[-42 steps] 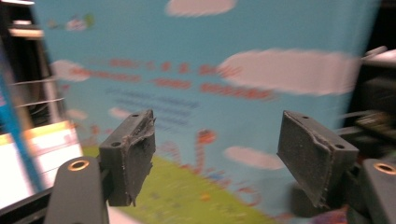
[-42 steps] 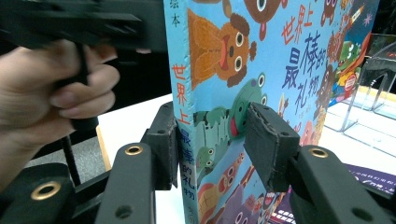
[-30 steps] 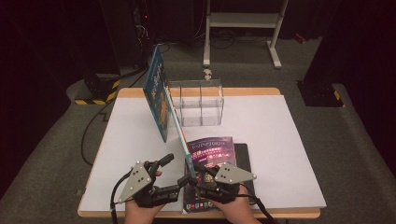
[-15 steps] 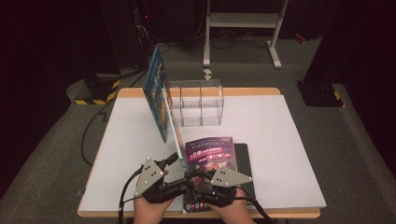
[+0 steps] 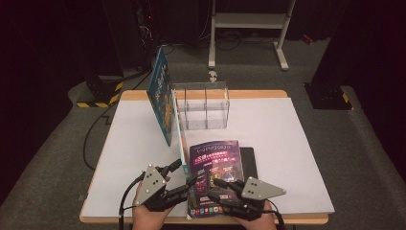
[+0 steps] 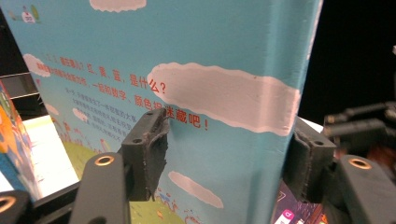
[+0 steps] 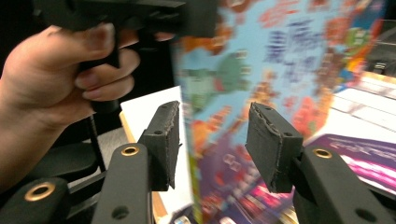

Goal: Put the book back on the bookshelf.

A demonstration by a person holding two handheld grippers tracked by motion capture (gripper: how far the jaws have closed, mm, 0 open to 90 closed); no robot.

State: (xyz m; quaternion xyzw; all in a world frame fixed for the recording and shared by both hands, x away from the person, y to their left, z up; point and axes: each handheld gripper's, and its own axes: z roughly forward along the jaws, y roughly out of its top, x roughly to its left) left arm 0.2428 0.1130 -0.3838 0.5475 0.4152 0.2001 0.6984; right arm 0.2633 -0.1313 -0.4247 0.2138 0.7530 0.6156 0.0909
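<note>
A thin blue picture book (image 5: 181, 132) stands on edge on the white table (image 5: 287, 143), running from the clear box toward me. Its cloud-printed cover (image 6: 210, 93) faces my left gripper (image 6: 229, 163), which is open with the book's near edge between the jaws. In the high view the left gripper (image 5: 186, 172) sits at the book's front end. My right gripper (image 7: 215, 144) is open too, and the blurred, colourful other cover (image 7: 261, 70) has its edge between those jaws. The right gripper (image 5: 215, 189) hovers over a purple magazine (image 5: 215, 160).
A larger blue book (image 5: 160, 96) leans upright at the back left, beside a clear acrylic box (image 5: 203, 105) with dividers. The magazine lies on a flat black item (image 5: 250, 163). The person's left hand (image 7: 60, 70) holds the left gripper close by. The table's front edge is just below both hands.
The left gripper has slid a little right, up to the standing book's near end. The right gripper has drawn back slightly toward the table's front edge. The book still stands.
</note>
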